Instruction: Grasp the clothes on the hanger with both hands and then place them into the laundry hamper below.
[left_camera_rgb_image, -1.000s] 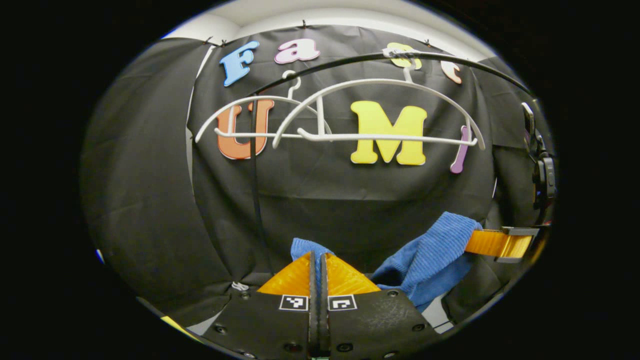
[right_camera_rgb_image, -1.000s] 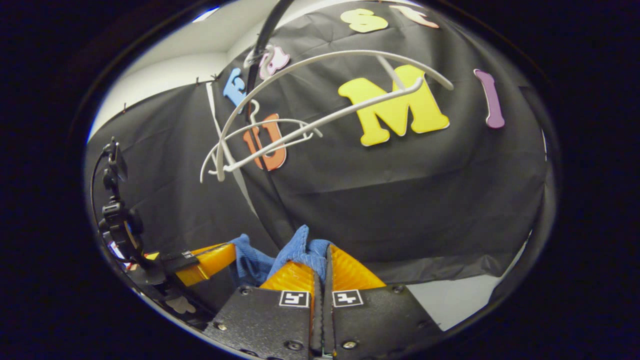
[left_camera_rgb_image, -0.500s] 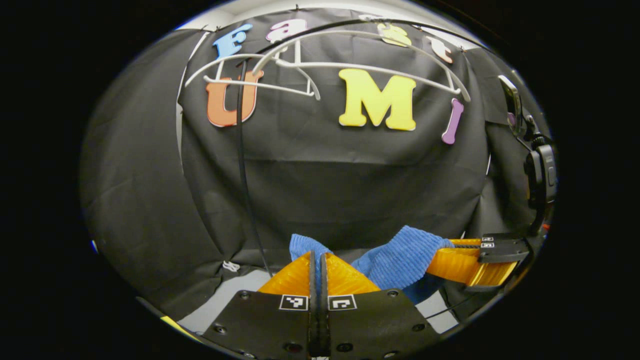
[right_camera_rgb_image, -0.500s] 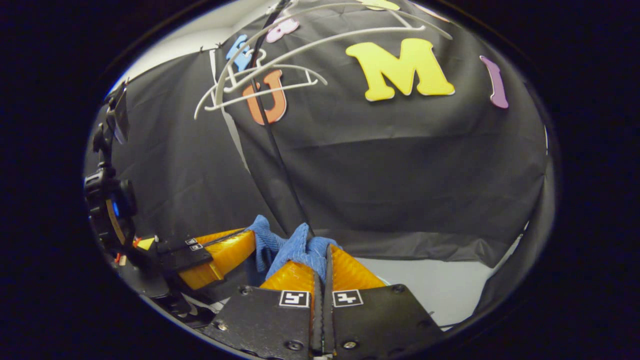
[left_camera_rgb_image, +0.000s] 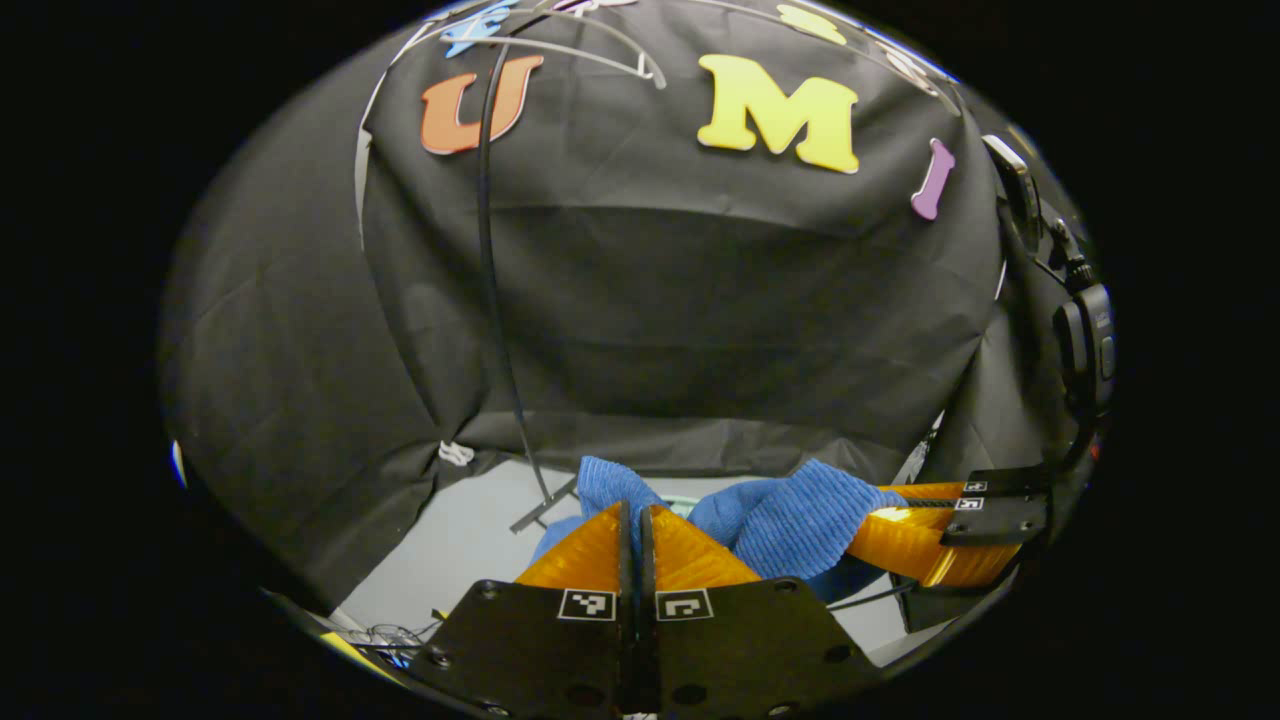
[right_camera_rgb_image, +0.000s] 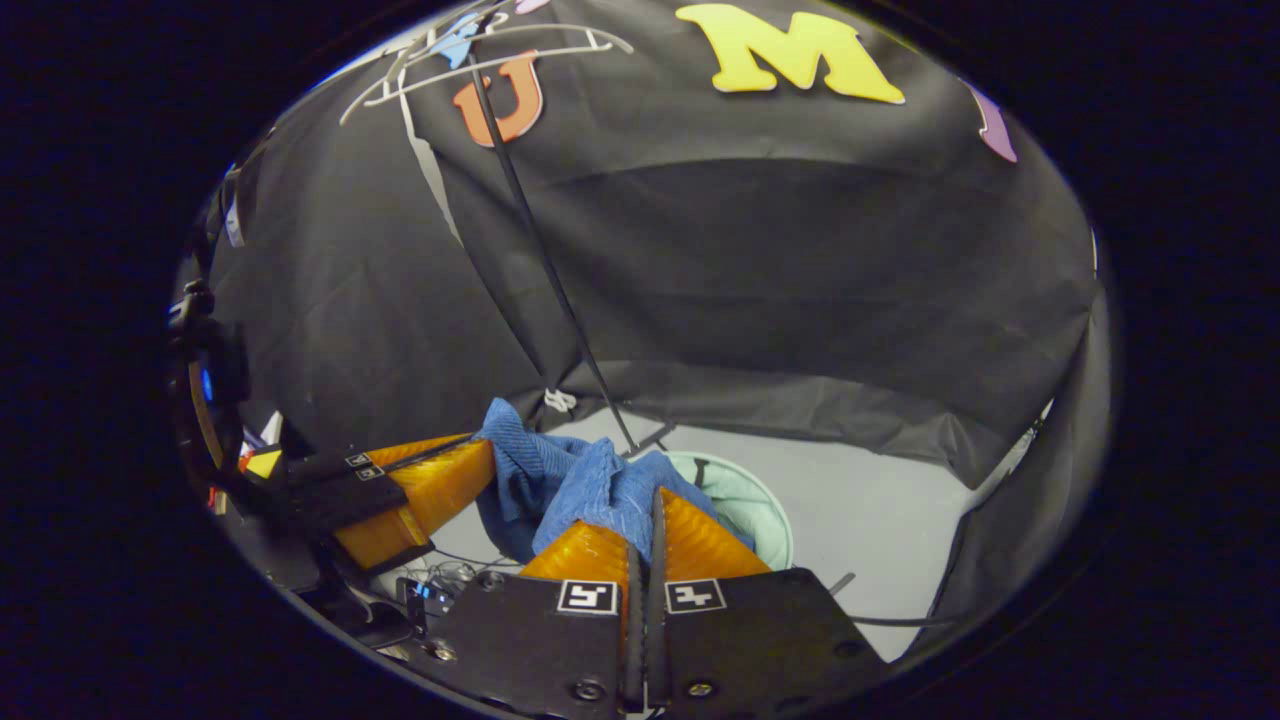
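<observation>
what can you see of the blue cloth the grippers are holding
The blue ribbed, towel-like cloth is off the hanger, bunched and sagging between the two grippers. The right gripper pinches one end in shut jaws; the left gripper pinches the other. It hangs in the air above the pale green round laundry hamper on the grey floor, not yet inside.

blue garment (left_camera_rgb_image: 790, 515): ribbed, towel-like cloth, matt. booth wall (left_camera_rgb_image: 700, 300): creased matt cloth. hangers (right_camera_rgb_image: 480, 62): smooth plastic. hamper (right_camera_rgb_image: 745, 500): looked soft, matt.
</observation>
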